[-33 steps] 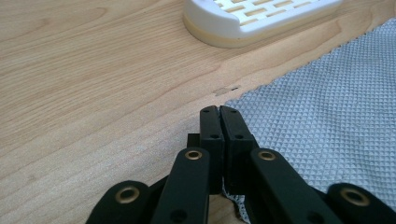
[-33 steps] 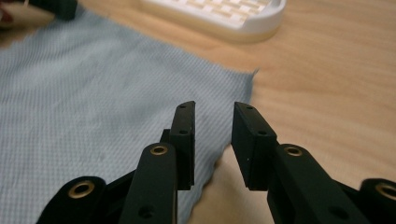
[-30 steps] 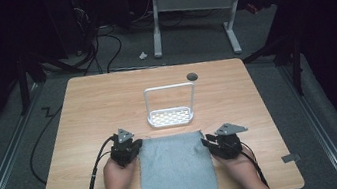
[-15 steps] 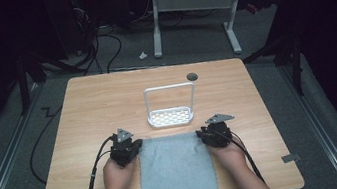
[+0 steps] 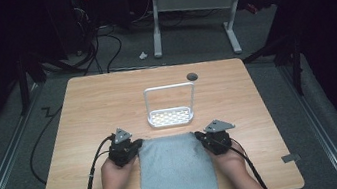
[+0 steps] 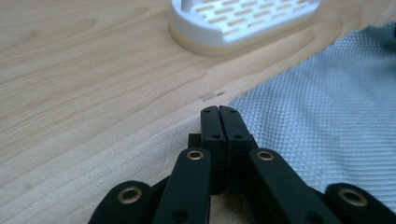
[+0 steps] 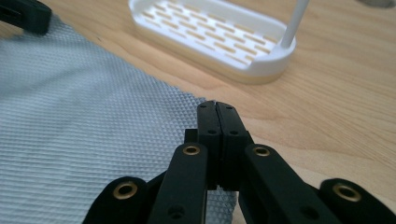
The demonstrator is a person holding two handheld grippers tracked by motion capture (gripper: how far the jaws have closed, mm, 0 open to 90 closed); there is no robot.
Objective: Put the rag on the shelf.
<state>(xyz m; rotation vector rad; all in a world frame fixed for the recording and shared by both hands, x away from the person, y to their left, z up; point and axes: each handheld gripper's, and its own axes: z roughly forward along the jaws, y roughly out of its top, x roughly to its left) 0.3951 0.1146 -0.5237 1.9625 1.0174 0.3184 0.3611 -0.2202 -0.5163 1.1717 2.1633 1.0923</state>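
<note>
A grey cloth lies flat on the wooden table, just short of a white slotted rack. The left gripper and right gripper sit at its far corners (jaws pressed together, nothing visibly pinched between them).

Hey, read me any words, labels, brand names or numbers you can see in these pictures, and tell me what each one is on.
None: no readable text in any view.
Grey cloth: woven texture, no label showing.
White slotted rack: plain slots, no brand mark.
Wooden table: bare grain; the dark round spot carries no lettering.
Left claw and right claw: black, both shut, brass rivets, no markings.
</note>
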